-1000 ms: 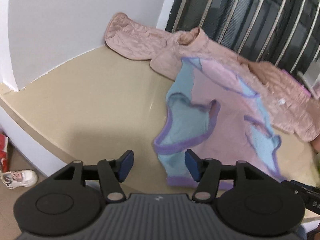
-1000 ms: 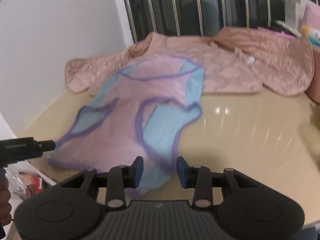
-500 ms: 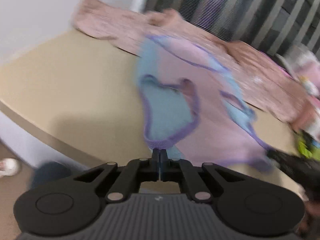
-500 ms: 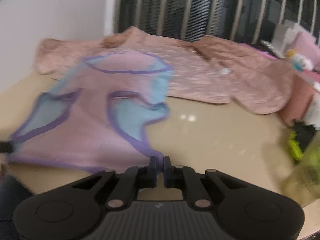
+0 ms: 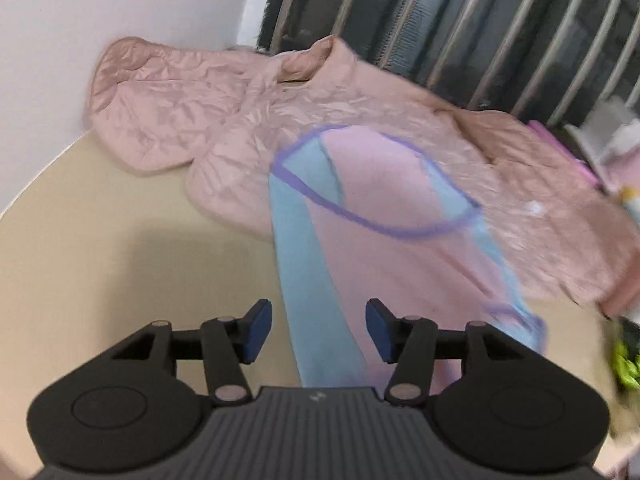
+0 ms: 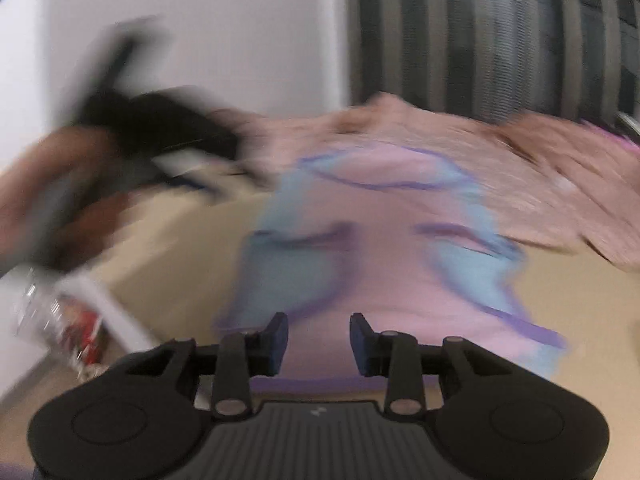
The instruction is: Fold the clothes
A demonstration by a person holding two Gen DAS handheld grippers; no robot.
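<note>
A pink shirt with light blue sleeves and purple trim (image 5: 392, 248) lies spread on the beige table (image 5: 100, 240), its collar resting on a quilted pink jacket (image 5: 192, 112). My left gripper (image 5: 318, 330) is open above the shirt's left blue sleeve, holding nothing. In the blurred right wrist view, my right gripper (image 6: 318, 344) is open over the lower middle of the shirt (image 6: 384, 248), near its hem. The left gripper and hand (image 6: 132, 148) show as a dark blur at the left, above the table.
A white wall (image 5: 120, 8) and a dark barred window (image 5: 480, 20) stand behind the table. Pink and green items (image 5: 624, 360) sit at the table's right end. Beyond the table's left edge, packaged goods (image 6: 76, 328) lie on the floor.
Both grippers were shut on the shirt's bottom hem half a second ago and are now open. The shirt lies flatter and straighter, and both cameras have moved closer over it.
</note>
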